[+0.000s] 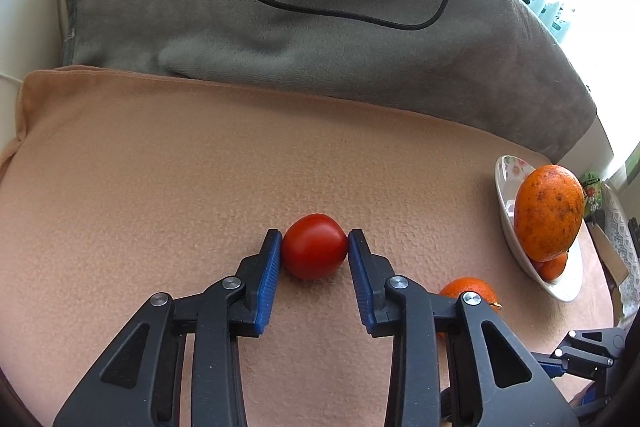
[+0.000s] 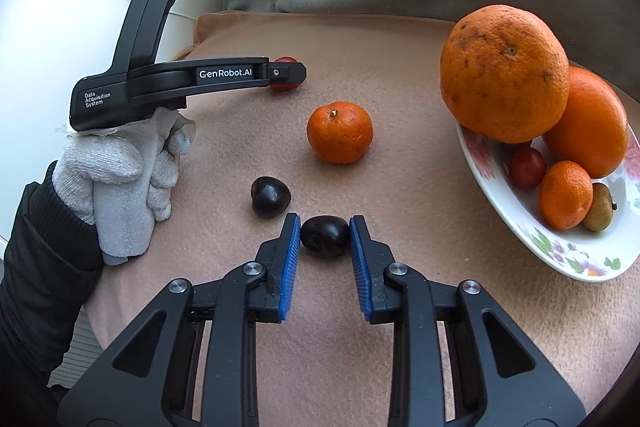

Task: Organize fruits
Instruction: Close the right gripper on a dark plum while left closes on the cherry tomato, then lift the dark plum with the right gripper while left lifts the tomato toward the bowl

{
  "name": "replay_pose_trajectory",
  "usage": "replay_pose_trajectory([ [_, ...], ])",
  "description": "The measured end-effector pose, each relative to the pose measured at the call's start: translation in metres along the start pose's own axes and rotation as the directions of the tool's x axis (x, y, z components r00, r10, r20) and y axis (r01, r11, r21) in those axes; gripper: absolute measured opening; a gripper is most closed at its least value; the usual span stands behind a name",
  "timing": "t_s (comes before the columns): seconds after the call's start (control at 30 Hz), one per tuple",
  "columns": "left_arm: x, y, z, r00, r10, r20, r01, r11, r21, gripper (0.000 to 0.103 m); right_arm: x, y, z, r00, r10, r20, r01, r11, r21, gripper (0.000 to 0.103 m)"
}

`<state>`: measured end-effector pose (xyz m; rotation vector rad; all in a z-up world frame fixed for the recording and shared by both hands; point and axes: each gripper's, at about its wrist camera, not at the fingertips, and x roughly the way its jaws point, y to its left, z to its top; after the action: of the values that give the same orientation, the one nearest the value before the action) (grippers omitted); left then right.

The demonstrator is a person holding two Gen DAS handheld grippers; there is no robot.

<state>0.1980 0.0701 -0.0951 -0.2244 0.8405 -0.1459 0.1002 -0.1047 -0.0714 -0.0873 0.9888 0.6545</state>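
Observation:
In the left wrist view a red tomato lies on the peach cloth, and my left gripper is shut on it, both blue pads pressing its sides. In the right wrist view my right gripper is shut on a dark cherry on the cloth. A second dark cherry lies just left of it, and a mandarin sits further back. The left gripper shows at the far left, held by a gloved hand, with the tomato partly hidden behind its tip.
A flowered white plate at the right holds a big spotted orange, another orange, a small mandarin, a red tomato and a brownish fruit. A grey blanket with a black cable lies behind the cloth.

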Motion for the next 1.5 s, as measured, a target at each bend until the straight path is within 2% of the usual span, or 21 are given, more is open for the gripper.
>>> replay_pose_trajectory([
  [0.2, -0.002, -0.001, 0.000, 1.000, 0.000, 0.008, 0.000, 1.000, 0.004, 0.032, 0.000, -0.001, -0.001, 1.000, 0.003, 0.004, -0.003, 1.000, 0.004, 0.026],
  [0.93, -0.050, -0.009, -0.019, 0.997, -0.048, 0.061, 0.048, 0.999, 0.004, 0.032, -0.031, -0.010, -0.015, 0.998, -0.012, 0.059, 0.010, 1.000, 0.029, 0.026],
  [1.17, -0.062, -0.026, -0.024, 0.994, -0.086, 0.072, 0.086, 0.996, 0.012, 0.032, -0.049, -0.022, -0.022, 0.996, -0.026, 0.087, 0.021, 0.998, 0.054, 0.026],
  [1.5, -0.073, -0.069, -0.023, 0.983, -0.160, 0.088, 0.155, 0.986, 0.063, 0.032, -0.081, -0.049, -0.031, 0.988, -0.071, 0.139, 0.057, 0.993, 0.105, 0.026],
])
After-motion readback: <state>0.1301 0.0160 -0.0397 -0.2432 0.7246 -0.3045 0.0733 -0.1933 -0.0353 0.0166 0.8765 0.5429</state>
